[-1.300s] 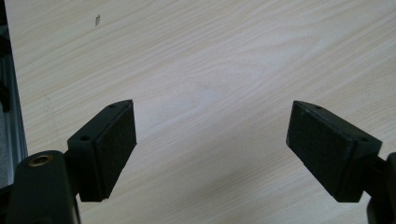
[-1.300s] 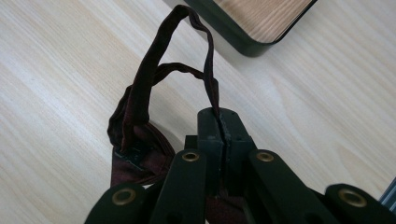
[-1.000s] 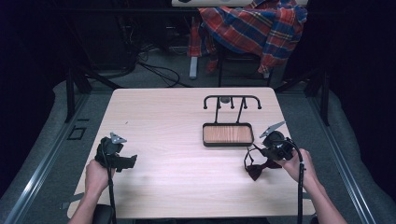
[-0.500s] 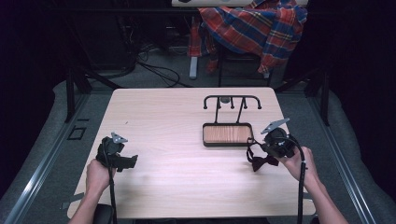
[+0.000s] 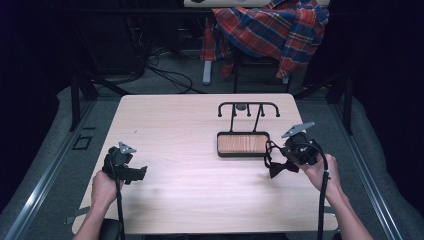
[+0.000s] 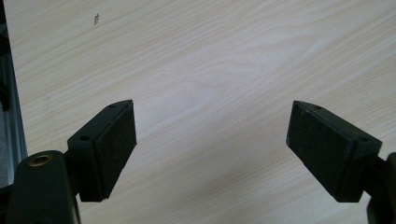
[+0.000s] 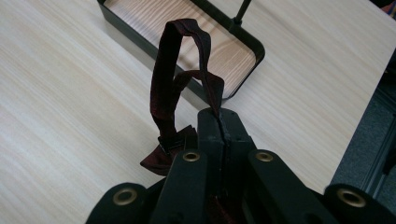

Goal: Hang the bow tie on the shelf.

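Note:
A dark maroon bow tie [image 5: 282,166] with a neck strap [image 7: 169,79] hangs from my right gripper [image 7: 219,125], whose jaws are pressed together on the strap. The bow part [image 7: 164,156] dangles just below the jaws, over the table's right side. In the high view my right gripper [image 5: 280,154] hovers beside the right end of a black-rimmed wooden tray [image 5: 243,144]. My left gripper [image 5: 142,172] rests low at the table's left front, its pads [image 6: 114,140] spread wide over bare wood with nothing between them.
A black wire rack [image 5: 248,107] rises from the back of the tray. The light wooden table [image 5: 180,130] has its right edge close to my right hand. A plaid cloth [image 5: 272,27] lies over a chair beyond the table. Cables run across the floor behind.
My right gripper has risen with the bow tie, lifting it off the table surface. The left gripper has stayed where it was.

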